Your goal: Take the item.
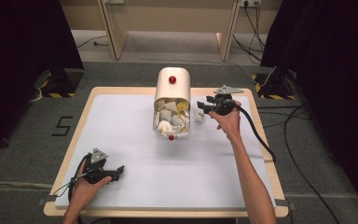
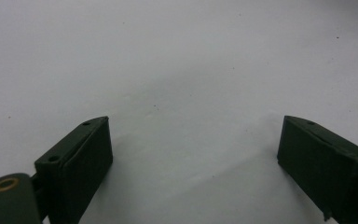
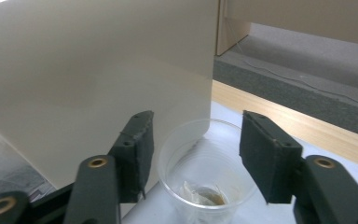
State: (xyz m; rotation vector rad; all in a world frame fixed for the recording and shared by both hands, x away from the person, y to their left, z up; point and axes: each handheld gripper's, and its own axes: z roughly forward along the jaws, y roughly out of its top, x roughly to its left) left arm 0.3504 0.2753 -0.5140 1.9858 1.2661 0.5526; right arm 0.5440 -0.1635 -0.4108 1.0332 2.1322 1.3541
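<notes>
Two open-jawed grippers: the left gripper [image 1: 116,171] rests on bare white mat [image 1: 168,172] near the front-left corner, while the right gripper [image 3: 193,154] straddles a clear cup [image 3: 207,175] beside the beige bin [image 1: 172,93].

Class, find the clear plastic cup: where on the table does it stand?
In the high view the clear plastic cup stands just right of the beige bin, toward the table's far edge; the right gripper view shows it between the right gripper's open jaws.

Even overhead light; soft shadows; gripper views perhaps slightly blurred.
</notes>
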